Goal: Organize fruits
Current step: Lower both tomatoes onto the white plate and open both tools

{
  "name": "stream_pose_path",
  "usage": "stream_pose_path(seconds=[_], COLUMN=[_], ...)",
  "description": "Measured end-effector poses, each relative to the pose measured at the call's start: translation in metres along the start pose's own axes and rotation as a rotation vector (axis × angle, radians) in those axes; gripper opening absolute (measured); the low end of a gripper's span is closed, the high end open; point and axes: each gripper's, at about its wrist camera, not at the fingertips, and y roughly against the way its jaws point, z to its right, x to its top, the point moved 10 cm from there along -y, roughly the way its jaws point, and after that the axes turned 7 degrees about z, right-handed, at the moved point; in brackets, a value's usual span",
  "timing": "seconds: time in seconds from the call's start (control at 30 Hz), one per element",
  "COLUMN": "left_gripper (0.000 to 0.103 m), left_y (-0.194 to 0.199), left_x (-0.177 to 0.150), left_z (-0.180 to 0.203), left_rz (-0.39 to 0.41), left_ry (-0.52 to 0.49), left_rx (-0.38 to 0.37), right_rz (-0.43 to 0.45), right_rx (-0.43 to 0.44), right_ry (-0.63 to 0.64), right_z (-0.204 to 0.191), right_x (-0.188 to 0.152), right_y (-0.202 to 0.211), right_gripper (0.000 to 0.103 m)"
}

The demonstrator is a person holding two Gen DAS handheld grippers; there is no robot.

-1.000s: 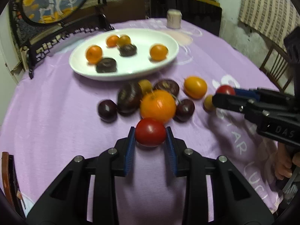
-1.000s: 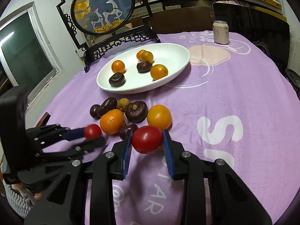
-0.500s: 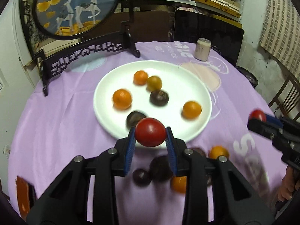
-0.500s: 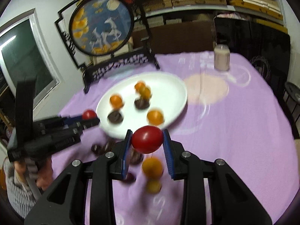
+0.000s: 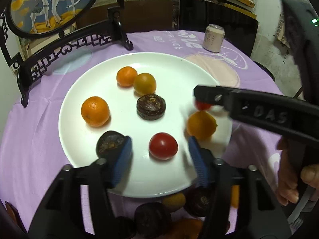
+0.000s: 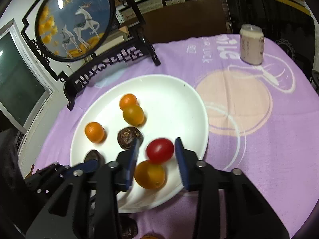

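Our left tongs (image 5: pixel 159 155) stand wide apart, a red tomato (image 5: pixel 163 145) lying free between them near the white plate's (image 5: pixel 169 63) near rim. Our right tongs (image 6: pixel 156 157) are parted too, their tomato (image 6: pixel 160 150) loose by the plate's right rim, against a yellow-orange fruit (image 6: pixel 150 174).

two red tomatoes (image 5: pixel 163 146), one plate (image 5: pixel 83 91), one can (image 5: pixel 213 37)

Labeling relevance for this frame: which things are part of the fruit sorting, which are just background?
In the job:
- white plate
- red tomato between the open left gripper
- second red tomato at the open right gripper
- oranges and dark fruits on the plate
- fruits on the cloth at the near rim

Background:
- drink can
- deer screen
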Motion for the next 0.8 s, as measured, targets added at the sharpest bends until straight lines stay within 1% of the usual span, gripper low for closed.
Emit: stream_pose_path(seconds=[0.07,0.13,0.17,0.23,0.3,0.4,0.53,0.57,0.6,0.63,0.7,0.8], left_gripper=[0.069,0.077,0.079,0.090,0.093,0.095,0.097,0.098,0.098,0.098,0.098,0.098], left_y=[0.003,0.007,0.011,0.017,0.025,0.038,0.061,0.067,0.073,0.076,0.083,0.088], left_x=[-0.002,-0.002,-0.003,-0.005,-0.007,-0.010,-0.012,-0.013,-0.013,-0.014,-0.018,-0.021], left_z=[0.001,-0.001,-0.004,-0.009,-0.015,-0.022,-0.025,-0.026,-0.027,-0.027,-0.028,-0.028], left_rz=[0.004,0.013,0.021,0.028,0.042,0.067,0.124,0.142,0.157,0.163,0.168,0.172], left_ry=[-0.008,-0.007,-0.001,0.012,0.041,0.064,0.055,0.050,0.048,0.049,0.056,0.067], left_rx=[0.009,0.033,0.049,0.069,0.093,0.130,0.174,0.182,0.186,0.186,0.175,0.168], right_rz=[0.008,0.021,0.025,0.032,0.047,0.068,0.091,0.099,0.105,0.110,0.130,0.131], right_rx=[-0.007,-0.017,-0.015,-0.015,-0.029,-0.053,-0.049,-0.047,-0.048,-0.051,-0.059,-0.061], right_ry=[0.007,0.000,-0.003,-0.002,0.012,0.041,0.060,0.063,0.065,0.066,0.066,0.073], right_z=[0.003,0.006,0.007,0.007,0.006,0.002,-0.005,-0.006,-0.007,-0.007,-0.006,-0.006], right_x=[-0.001,-0.001,-0.001,-0.003,-0.007,-0.014,-0.024,-0.028,-0.032,-0.036,-0.043,-0.053], right_y=[0.002,0.006,0.008,0.014,0.024,0.036,0.053,0.058,0.063,0.067,0.076,0.084], right_gripper=[0.043,0.043,0.043,0.044,0.045,0.045,0.046,0.047,0.056,0.060,0.060,0.060])
